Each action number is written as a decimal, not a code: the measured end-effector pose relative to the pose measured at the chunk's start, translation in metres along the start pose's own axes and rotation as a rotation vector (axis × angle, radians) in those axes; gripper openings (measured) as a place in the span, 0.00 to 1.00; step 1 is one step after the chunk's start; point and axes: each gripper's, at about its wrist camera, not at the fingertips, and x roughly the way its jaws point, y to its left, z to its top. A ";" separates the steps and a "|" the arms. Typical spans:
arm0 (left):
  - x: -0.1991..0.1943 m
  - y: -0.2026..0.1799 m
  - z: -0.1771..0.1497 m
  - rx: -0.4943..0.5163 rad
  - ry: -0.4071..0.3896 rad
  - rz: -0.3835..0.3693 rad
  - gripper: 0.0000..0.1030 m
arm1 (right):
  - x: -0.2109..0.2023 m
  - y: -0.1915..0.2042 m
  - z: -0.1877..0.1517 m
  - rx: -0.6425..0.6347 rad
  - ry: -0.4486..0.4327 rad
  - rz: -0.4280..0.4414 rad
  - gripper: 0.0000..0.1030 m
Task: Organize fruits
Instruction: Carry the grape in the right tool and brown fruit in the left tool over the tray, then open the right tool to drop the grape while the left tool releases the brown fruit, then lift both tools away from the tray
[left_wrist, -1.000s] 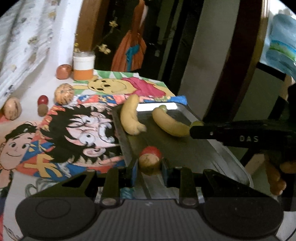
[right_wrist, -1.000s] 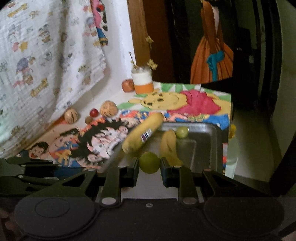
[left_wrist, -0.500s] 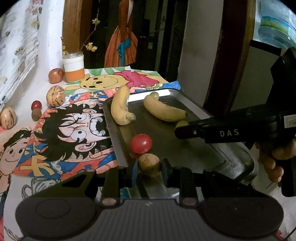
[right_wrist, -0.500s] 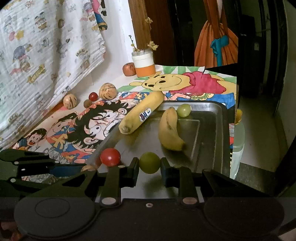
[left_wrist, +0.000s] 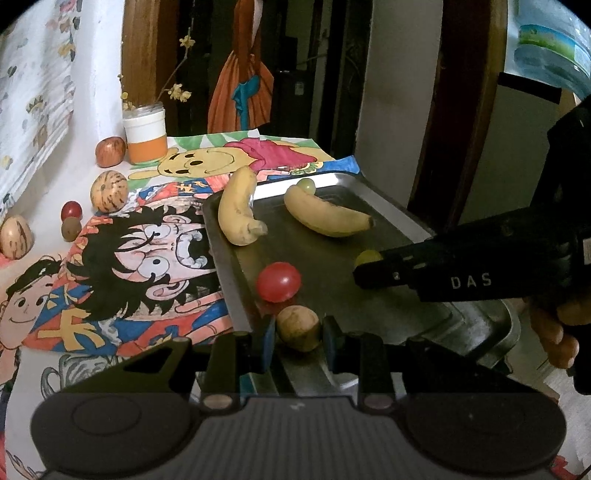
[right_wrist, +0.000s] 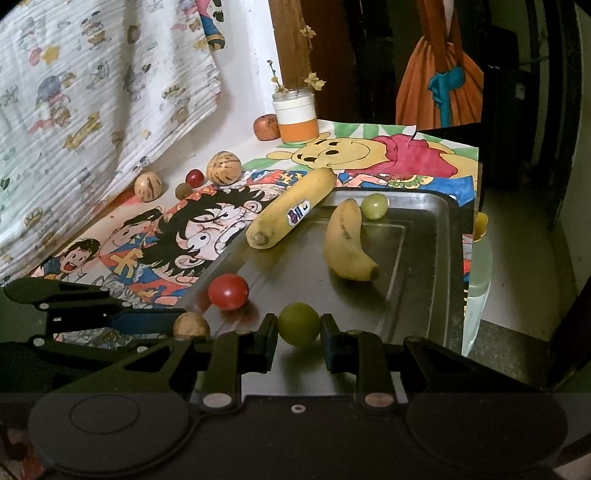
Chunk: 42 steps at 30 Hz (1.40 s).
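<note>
Fruits are getting parked on the steel tray (right_wrist: 436, 206): left gripper (left_wrist: 298, 329) clenched on a small brown fruit (left_wrist: 297, 327), right gripper (right_wrist: 298, 325) pinching a green grape (right_wrist: 298, 323), both low over its near end, looks ready to drop.

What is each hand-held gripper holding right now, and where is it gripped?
The left hand-held gripper pinches a small brown fruit across its middle; the right hand-held gripper pinches a green grape the same way.
</note>
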 end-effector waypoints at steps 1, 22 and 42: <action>0.000 0.000 0.000 -0.002 0.000 -0.001 0.30 | 0.000 0.000 0.000 -0.001 0.002 -0.002 0.26; -0.035 -0.001 -0.002 -0.076 -0.053 0.021 0.55 | -0.046 0.000 -0.009 0.027 -0.044 -0.029 0.48; -0.118 0.027 -0.039 -0.259 -0.111 0.109 1.00 | -0.121 0.052 -0.046 0.052 -0.088 -0.086 0.99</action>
